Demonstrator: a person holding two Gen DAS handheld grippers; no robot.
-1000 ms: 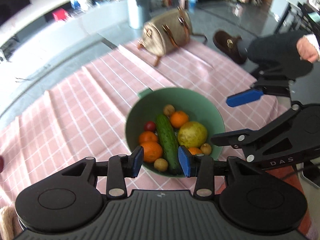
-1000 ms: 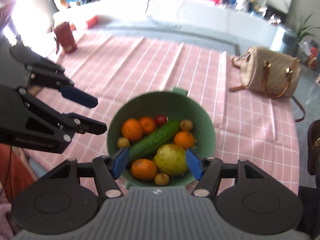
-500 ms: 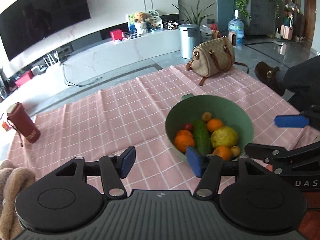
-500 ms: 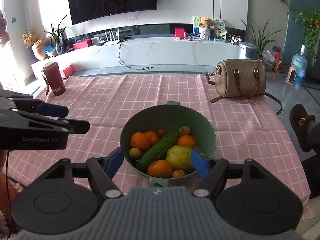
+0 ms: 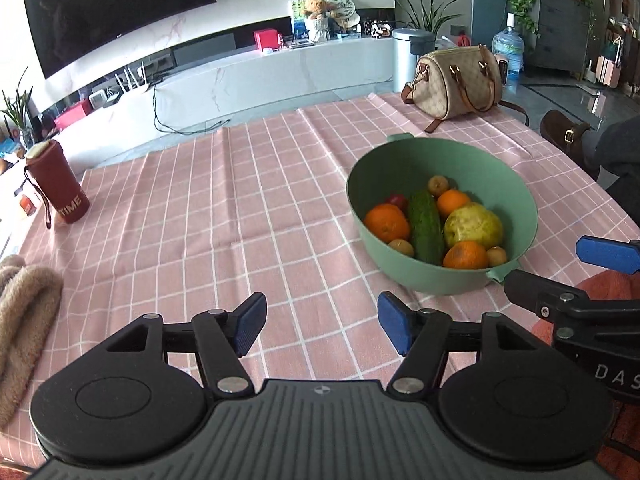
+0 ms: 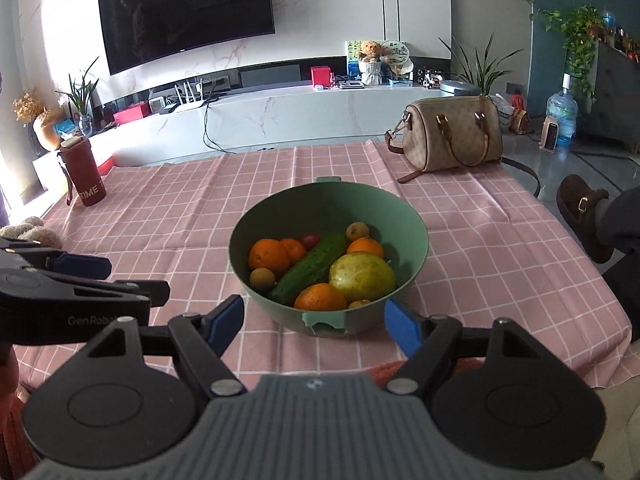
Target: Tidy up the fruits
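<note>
A green bowl stands on the pink checked tablecloth. It holds a cucumber, a yellow-green pear, several oranges and small brown fruits, and a red fruit. My left gripper is open and empty, low over the cloth, to the left of and nearer than the bowl. My right gripper is open and empty, just in front of the bowl's near rim. Each gripper shows at the edge of the other's view.
A beige handbag sits at the far right of the table. A dark red bottle stands at the far left. A fluffy beige cloth lies at the near left edge. A person's leg and brown shoe are to the right.
Both grippers have pulled back and risen from right above the bowl to the near table edge. Both jaws have opened wider. The bowl and fruit have not moved.
</note>
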